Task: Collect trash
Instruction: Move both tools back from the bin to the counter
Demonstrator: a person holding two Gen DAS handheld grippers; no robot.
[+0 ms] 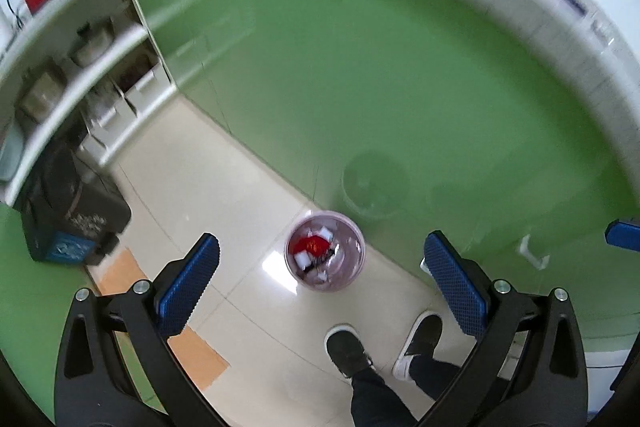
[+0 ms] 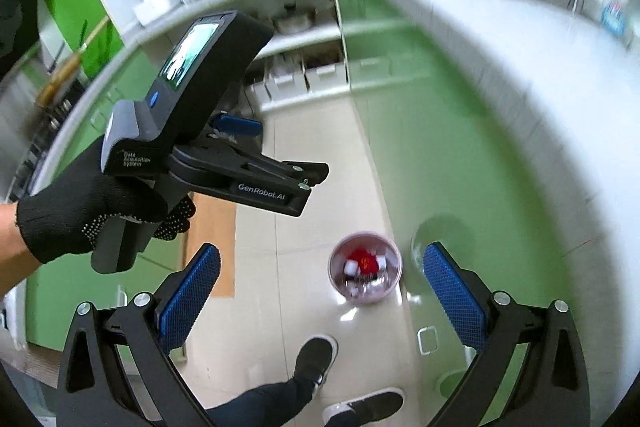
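Observation:
A round purple trash bin (image 1: 325, 251) stands on the tiled floor below, against the green cabinet. It holds red and white scraps. It also shows in the right wrist view (image 2: 365, 273). My left gripper (image 1: 320, 263) is open and empty, high above the bin. My right gripper (image 2: 320, 287) is open and empty too, also high above the bin. The left gripper's body (image 2: 208, 131), held in a black-gloved hand, shows in the right wrist view at upper left. One blue right fingertip (image 1: 624, 235) shows at the left wrist view's right edge.
Green cabinet fronts (image 1: 360, 67) under a white counter (image 2: 500, 39) run along the right. Open shelves (image 1: 80, 67) with pots are at left. A black bin (image 1: 68, 215) stands on the floor at left. The person's shoes (image 1: 348, 347) are below.

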